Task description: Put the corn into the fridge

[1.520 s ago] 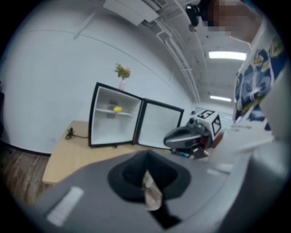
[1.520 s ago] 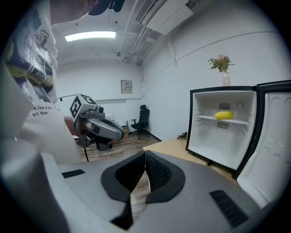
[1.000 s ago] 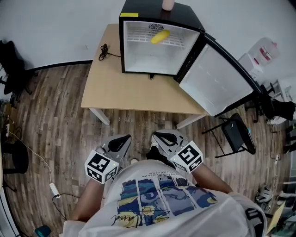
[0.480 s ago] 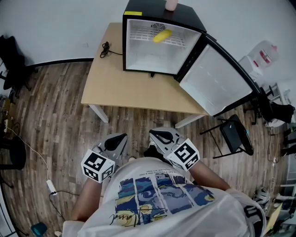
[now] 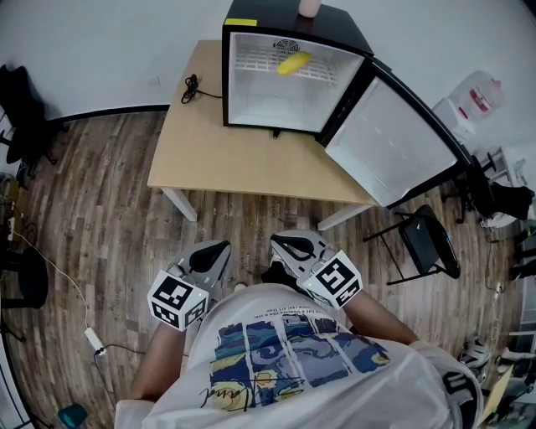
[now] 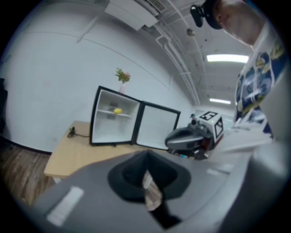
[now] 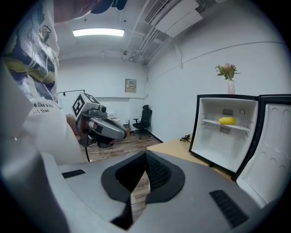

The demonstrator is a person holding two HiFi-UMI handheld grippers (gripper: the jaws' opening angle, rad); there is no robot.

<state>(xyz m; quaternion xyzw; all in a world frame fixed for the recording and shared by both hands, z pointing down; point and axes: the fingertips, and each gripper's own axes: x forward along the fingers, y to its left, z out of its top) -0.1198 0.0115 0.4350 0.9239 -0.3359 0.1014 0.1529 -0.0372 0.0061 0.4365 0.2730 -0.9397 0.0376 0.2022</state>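
Note:
The yellow corn (image 5: 291, 63) lies on the upper wire shelf of the black mini fridge (image 5: 335, 23), which stands on the wooden table (image 5: 243, 159) with its door (image 5: 394, 142) swung wide to the right. The corn (image 6: 117, 110) is small and distant in the left gripper view, and the corn (image 7: 227, 120) shows on the shelf in the right gripper view. Both grippers hang close to the person's body, well short of the table. My left gripper (image 5: 224, 248) is shut and empty. My right gripper (image 5: 276, 243) is also shut, with nothing between its fingers.
A pink vase (image 5: 310, 7) stands on the fridge top. A black cable (image 5: 191, 90) lies at the table's back left corner. A black folding chair (image 5: 429, 245) stands right of the table under the open door. An office chair (image 5: 21, 109) is far left.
The head view has shifted slightly, so the fridge sits a little higher in the picture. Both grippers stay shut near the body. The corn has not moved.

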